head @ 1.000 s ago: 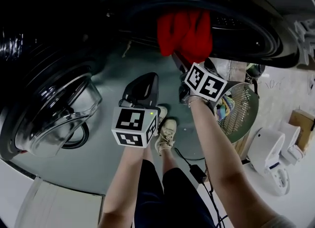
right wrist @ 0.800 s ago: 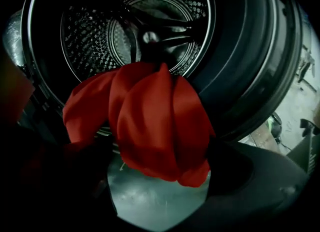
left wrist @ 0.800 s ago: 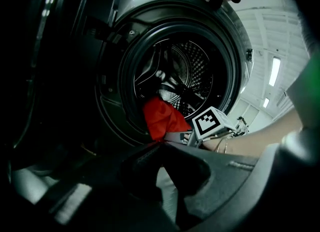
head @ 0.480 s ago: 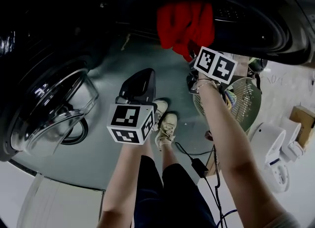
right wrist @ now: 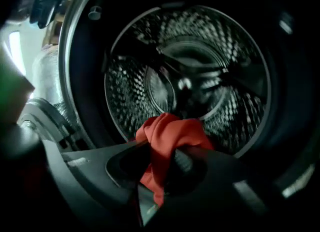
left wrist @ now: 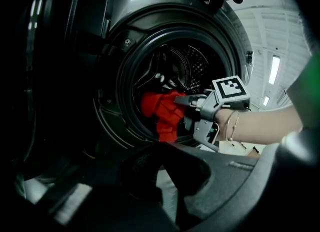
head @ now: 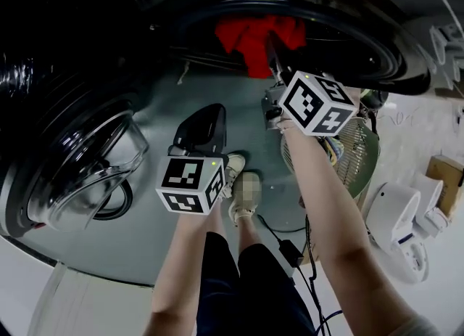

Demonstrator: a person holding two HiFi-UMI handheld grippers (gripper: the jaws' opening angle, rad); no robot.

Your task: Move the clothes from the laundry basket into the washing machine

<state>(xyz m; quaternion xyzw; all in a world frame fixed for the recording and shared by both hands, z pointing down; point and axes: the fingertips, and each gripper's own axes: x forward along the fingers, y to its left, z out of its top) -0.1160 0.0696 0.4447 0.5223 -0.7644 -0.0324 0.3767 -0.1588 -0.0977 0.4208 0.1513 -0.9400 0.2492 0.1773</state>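
A red garment (head: pixel 254 37) hangs at the lower rim of the washing machine's round opening (head: pixel 362 44). My right gripper (head: pixel 274 62) is shut on it and holds it in the mouth of the drum. In the right gripper view the red garment (right wrist: pixel 167 136) is pinched between the dark jaws of the right gripper (right wrist: pixel 162 163), with the perforated steel drum (right wrist: pixel 200 65) behind it. The left gripper (head: pixel 201 128) hangs lower, away from the machine, jaws together and empty. From the left gripper view the red garment (left wrist: pixel 162 110) and right gripper (left wrist: pixel 182 100) show at the opening.
The machine's glass door (head: pixel 83 164) stands swung open at the left. A mesh laundry basket (head: pixel 362 160) with coloured clothes stands right of the person's arm. A white appliance (head: pixel 402 229) and a cable with a power brick (head: pixel 290 251) lie on the floor.
The right gripper has carried the red garment farther into the drum opening, so less of it hangs over the rim. The left gripper has barely moved.
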